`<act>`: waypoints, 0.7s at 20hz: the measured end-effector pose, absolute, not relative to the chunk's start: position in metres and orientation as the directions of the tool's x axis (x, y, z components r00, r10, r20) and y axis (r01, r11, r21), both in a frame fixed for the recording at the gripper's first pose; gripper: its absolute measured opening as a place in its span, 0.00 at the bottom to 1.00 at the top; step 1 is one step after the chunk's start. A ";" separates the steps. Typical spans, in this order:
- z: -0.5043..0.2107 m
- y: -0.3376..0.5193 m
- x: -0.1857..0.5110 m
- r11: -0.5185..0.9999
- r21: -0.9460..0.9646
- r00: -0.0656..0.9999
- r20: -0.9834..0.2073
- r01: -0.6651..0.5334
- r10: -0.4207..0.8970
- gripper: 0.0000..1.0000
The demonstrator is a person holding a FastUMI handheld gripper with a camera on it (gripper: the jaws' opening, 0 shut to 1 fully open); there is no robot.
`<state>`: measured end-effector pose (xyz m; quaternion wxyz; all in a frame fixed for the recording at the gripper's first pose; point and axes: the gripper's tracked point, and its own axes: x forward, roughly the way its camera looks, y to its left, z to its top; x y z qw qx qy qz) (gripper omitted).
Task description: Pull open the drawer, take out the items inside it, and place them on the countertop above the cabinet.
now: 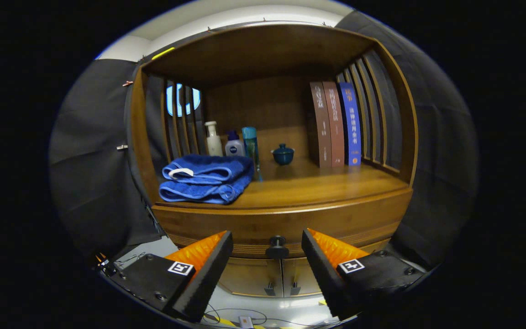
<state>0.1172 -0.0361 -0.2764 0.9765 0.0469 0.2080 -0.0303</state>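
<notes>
Wooden and warm brown, the cabinet (281, 219) has a curved front, slatted sides and an open countertop (318, 185) under a top shelf. Writing is scarce: one small white bottle (234, 145) carries a dark round logo too small to make out, and three upright books (336, 124), two brown and one blue, bear spine characters too blurred to make out. Beside that bottle stand a taller cream pump bottle (213, 138) and a slim teal one (250, 142); a round, lidded teal pot (283, 154) sits near the middle. Two folded blue terry towels (206, 179) lie stacked at the left, the upper one with a white tag. The gripper (267, 244) is spread wide and holds nothing, its ridged fingers apart from the cabinet. Between them and just beyond sits the closed drawer (286, 226) with its dark round knob (276, 246). Below it are two small doors (281, 274) with dark handles.
</notes>
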 end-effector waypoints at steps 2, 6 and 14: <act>-0.294 -0.039 0.124 0.994 0.070 0.902 -0.430 0.082 -0.045 0.98; -0.323 -0.038 0.141 0.995 0.060 0.886 -0.461 0.084 -0.047 0.97; -0.363 -0.047 0.156 0.995 0.033 0.848 -0.527 0.092 -0.061 0.74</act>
